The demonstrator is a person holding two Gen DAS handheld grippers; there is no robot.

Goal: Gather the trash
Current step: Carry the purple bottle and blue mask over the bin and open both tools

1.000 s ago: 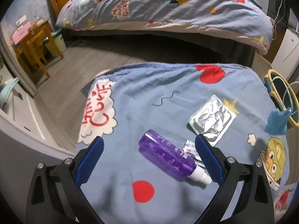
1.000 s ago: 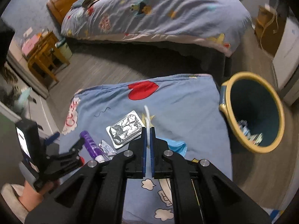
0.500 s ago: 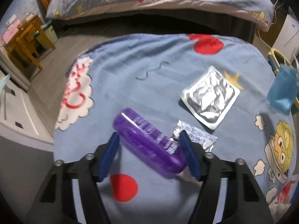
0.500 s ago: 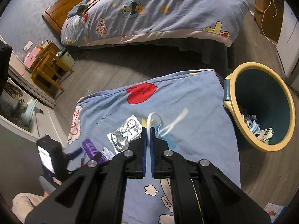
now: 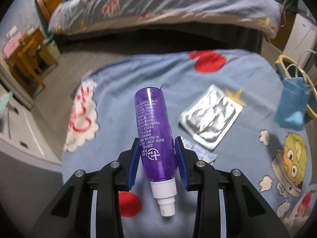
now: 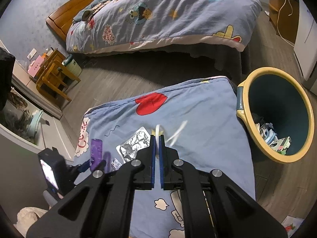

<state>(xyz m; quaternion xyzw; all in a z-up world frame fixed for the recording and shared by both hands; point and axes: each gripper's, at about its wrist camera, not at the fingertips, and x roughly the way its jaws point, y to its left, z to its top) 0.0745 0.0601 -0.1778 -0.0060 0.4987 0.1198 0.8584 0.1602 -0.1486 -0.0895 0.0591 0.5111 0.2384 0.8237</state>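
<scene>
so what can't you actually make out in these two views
- Blue face mask: right wrist view hides its body behind the right gripper; only blurred white straps show.
- Small wrapper: left wrist view, partly behind a blue finger of the left gripper, whose fingers are closing on the purple bottle.
- Bin contents: right wrist view, too small to identify.

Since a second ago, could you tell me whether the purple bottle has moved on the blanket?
Yes. The purple bottle has swung from lying diagonally beside the foil packet to pointing straight away, between the closing left gripper.

A cartoon-print quilt [image 6: 164,13] covers the bed beside a wooden stool [image 6: 53,75] (perhaps a chair).
</scene>
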